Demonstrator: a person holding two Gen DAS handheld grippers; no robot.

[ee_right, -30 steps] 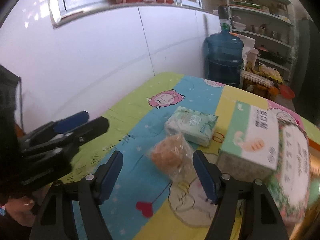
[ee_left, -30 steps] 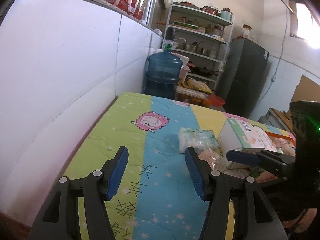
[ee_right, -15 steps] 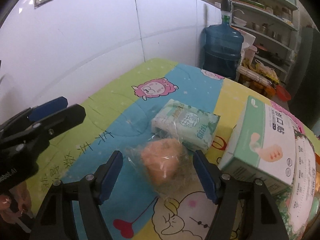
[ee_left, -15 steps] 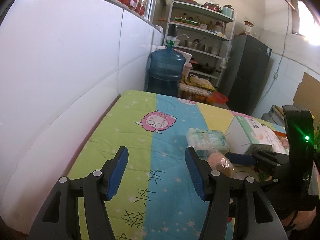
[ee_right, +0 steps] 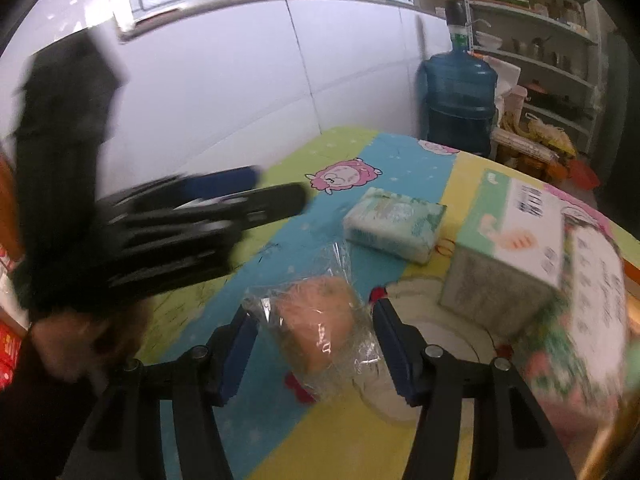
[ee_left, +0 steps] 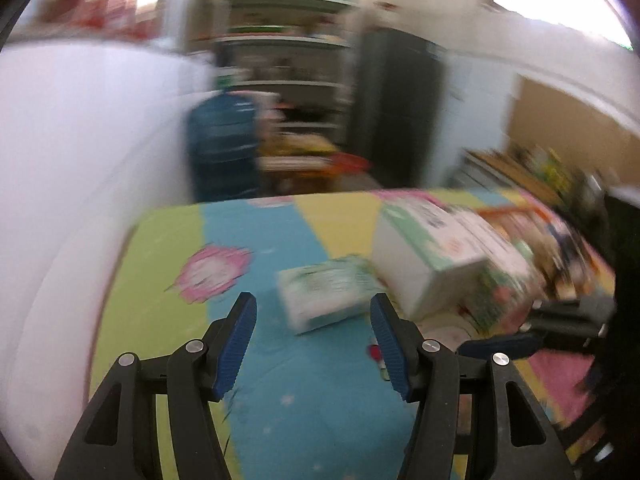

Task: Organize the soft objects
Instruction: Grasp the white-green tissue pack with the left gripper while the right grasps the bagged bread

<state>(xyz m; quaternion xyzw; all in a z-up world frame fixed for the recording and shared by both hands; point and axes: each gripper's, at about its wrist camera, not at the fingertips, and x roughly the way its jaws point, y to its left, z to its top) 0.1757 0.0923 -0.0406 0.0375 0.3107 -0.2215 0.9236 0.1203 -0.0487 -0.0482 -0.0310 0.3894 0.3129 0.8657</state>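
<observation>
An orange soft lump in a clear plastic bag [ee_right: 320,332] lies on the cartoon-print table cover [ee_right: 352,168], between the open blue pads of my right gripper [ee_right: 314,340]; I cannot tell whether the pads touch it. A pale green tissue pack [ee_right: 394,224] lies just beyond it, and also shows in the left wrist view [ee_left: 328,296]. My left gripper [ee_left: 312,344] is open and empty, just short of the pack. It appears blurred at the left of the right wrist view [ee_right: 200,216]. The right gripper shows at the right of the left wrist view [ee_left: 532,336].
A large green-and-white tissue box [ee_right: 516,248] stands right of the pack, against a flowered box [ee_right: 592,304]. A blue water jug [ee_right: 460,96], shelves [ee_right: 552,32] and a dark fridge [ee_left: 400,108] stand beyond the table. A white wall [ee_right: 240,92] runs along the left.
My right gripper has moved forward so the bagged lump now sits between its pads. My left gripper has swung right towards the tissue pack; its view is motion-blurred.
</observation>
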